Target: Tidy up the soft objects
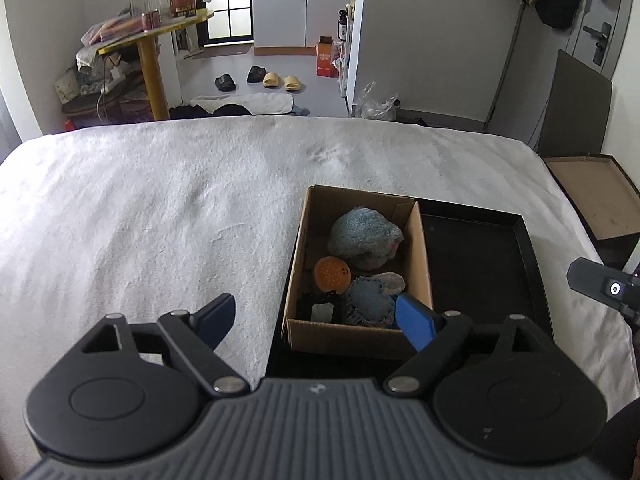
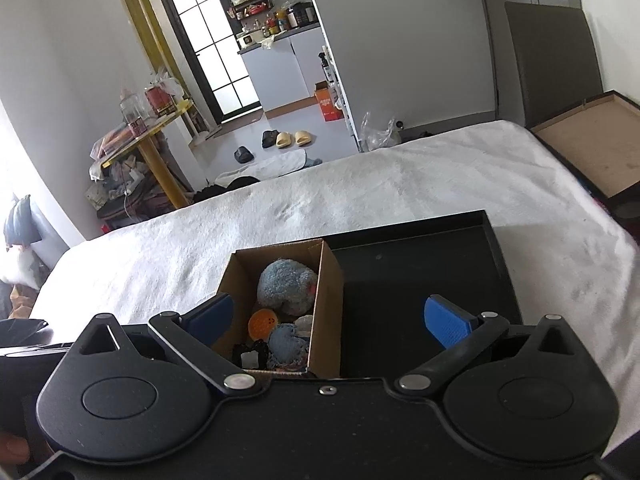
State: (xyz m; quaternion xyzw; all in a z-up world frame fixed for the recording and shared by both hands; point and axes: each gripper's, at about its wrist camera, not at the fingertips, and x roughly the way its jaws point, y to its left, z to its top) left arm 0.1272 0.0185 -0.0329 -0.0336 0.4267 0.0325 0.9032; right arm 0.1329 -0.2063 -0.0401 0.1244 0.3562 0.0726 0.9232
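Observation:
A brown cardboard box (image 1: 420, 256) stands in the left part of a black tray (image 1: 480, 256) on the white bed. It holds a fluffy blue plush (image 1: 362, 238), an orange ball (image 1: 332, 274), a blue knitted piece (image 1: 370, 300) and a small black item (image 1: 320, 308). My left gripper (image 1: 316, 324) is open and empty, just in front of the box. My right gripper (image 2: 328, 320) is open and empty, above the box (image 2: 328, 280) and tray (image 2: 420, 264). The plush (image 2: 286, 284) and orange ball (image 2: 262, 322) also show there.
The white blanket (image 1: 180, 208) covers the bed to the left and beyond the tray. A brown open box (image 1: 600, 196) stands off the bed's right edge. A yellow table (image 1: 152, 40), slippers and cloths are on the floor beyond.

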